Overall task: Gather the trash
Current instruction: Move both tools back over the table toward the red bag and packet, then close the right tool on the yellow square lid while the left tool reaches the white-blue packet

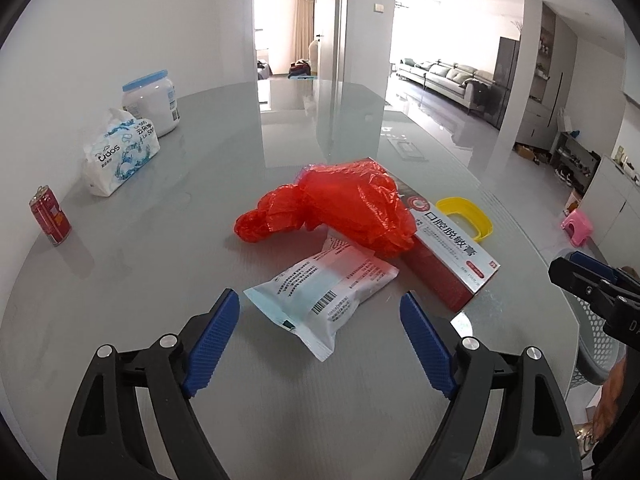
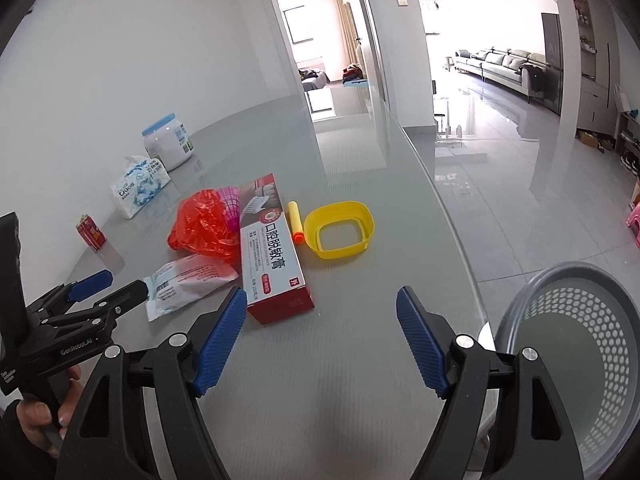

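Both grippers are hovering over the grey table point(image 1: 160, 208), jaws spread wide and gripping nothing. The left gripper point(image 1: 320, 316) is sitting right in front of the white packet point(image 1: 324, 292), which is lying flat with its long axis running diagonally, its sealed near end pointing toward the gripper and its far end tucking up against the red bag point(image 1: 340, 208). That bag is lying crumpled, its knotted tail trailing off to the left, and it is draping over the far end of the box point(image 1: 452, 256), hiding part of the lid. The box is lying flat, long axis running away from the cameras, with its near end pointing at the right gripper point(image 2: 322, 312).

Beside the box, a yellow stick point(image 2: 296, 222) is lying parallel to it, and just right of that the yellow ring point(image 2: 340, 228) is resting flat. Something pink point(image 2: 230, 208) is peeking out between bag and box; hard to make out what. The grey basket point(image 2: 568, 360) is standing off the table's right edge, cut off by the frame. Along the wall, a can point(image 1: 50, 216), tissues point(image 1: 120, 156) and a jar point(image 1: 150, 100) are standing well apart from the pile.
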A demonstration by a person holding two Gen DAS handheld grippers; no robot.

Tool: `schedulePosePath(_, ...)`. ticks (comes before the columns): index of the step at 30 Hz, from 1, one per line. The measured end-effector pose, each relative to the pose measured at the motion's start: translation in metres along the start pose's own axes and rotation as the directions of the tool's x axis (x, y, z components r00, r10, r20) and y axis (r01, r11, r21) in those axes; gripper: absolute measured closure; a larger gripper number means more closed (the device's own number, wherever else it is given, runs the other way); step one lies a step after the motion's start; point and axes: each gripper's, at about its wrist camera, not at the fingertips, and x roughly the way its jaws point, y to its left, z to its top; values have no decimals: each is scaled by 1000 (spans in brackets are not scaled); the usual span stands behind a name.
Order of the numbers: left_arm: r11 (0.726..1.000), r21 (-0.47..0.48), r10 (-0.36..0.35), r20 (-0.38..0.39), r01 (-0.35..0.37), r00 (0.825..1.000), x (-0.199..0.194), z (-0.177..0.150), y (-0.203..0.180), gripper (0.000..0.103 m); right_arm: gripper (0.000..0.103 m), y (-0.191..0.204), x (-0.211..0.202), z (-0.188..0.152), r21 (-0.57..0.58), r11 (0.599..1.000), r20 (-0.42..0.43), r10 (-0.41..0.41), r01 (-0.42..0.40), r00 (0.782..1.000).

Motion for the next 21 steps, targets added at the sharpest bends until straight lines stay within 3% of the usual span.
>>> schedulePosePath(13, 998, -56, -6, 15, 7, 1000, 27, 7, 11, 22, 29, -23, 73, 32, -33, 995, -105, -100, 98, 989)
schedulePosePath(21, 998, -65, -6, 27, 8, 1000, 32, 8, 15, 20, 29, -27, 104, 32, -65, 990, -172, -135, 125, 976)
